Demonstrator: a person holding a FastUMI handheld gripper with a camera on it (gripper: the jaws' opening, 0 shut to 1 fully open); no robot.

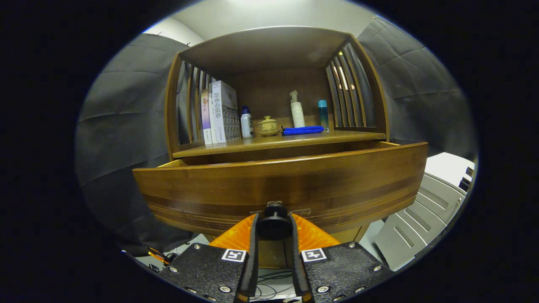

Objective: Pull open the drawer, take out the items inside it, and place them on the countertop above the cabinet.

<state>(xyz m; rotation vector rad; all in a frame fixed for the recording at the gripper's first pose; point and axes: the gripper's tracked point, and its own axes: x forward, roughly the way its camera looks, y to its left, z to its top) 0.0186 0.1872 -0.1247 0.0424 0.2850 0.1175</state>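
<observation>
Wooden cabinet w/ one drawer [278,181] pulled partway out toward the camera; its front panel fills the mid view. The gripper [274,227] is clamped on the drawer's dark round knob [274,225], one finger pressing each side. Drawer interior is hidden behind the front panel, so the items inside can't be made out.

Above the drawer, the countertop [294,141] already holds books [219,112], a white bottle w/ blue cap [246,123], a small lidded ceramic cup [268,126], a pump bottle [297,110], a blue cloth [303,130] and a teal bottle [323,114].

Step in hand, likely: finish the pull. Best done straight back, level w/ the drawer's travel, grip kept square on the knob so it doesn't slip off. Free counter space looks to be along the front edge.
</observation>
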